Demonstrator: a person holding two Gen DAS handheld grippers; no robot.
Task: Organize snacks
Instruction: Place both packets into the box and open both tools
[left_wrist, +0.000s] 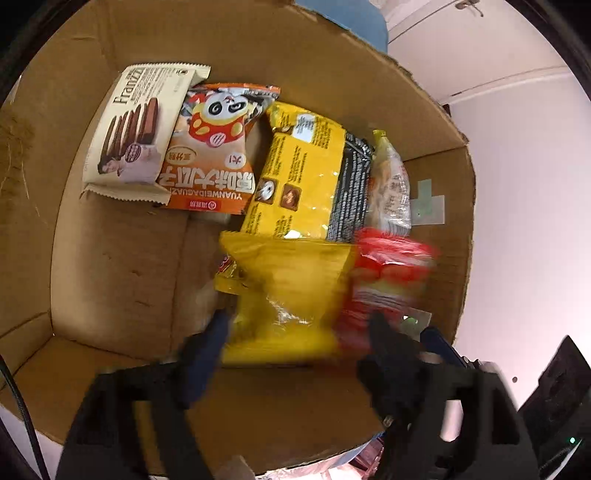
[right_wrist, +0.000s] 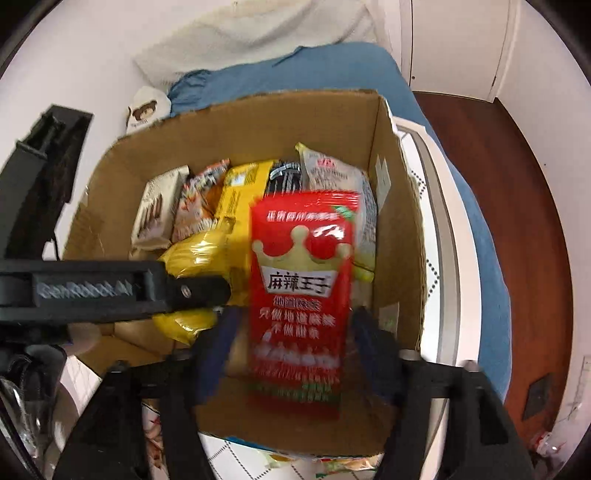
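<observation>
A cardboard box holds several snack packs: a cream Franzzi wafer pack, an orange panda seed pack, a yellow-black pack and a pale pack. My left gripper sits inside the box with a yellow snack bag between its fingers. My right gripper holds a red spicy-snack pack upright over the box's right side; this pack also shows blurred in the left wrist view. The left gripper's body crosses the right wrist view.
The box stands on a white patterned surface beside a blue bedcover with a white pillow. Brown wooden floor lies to the right. More snack wrappers lie in front of the box.
</observation>
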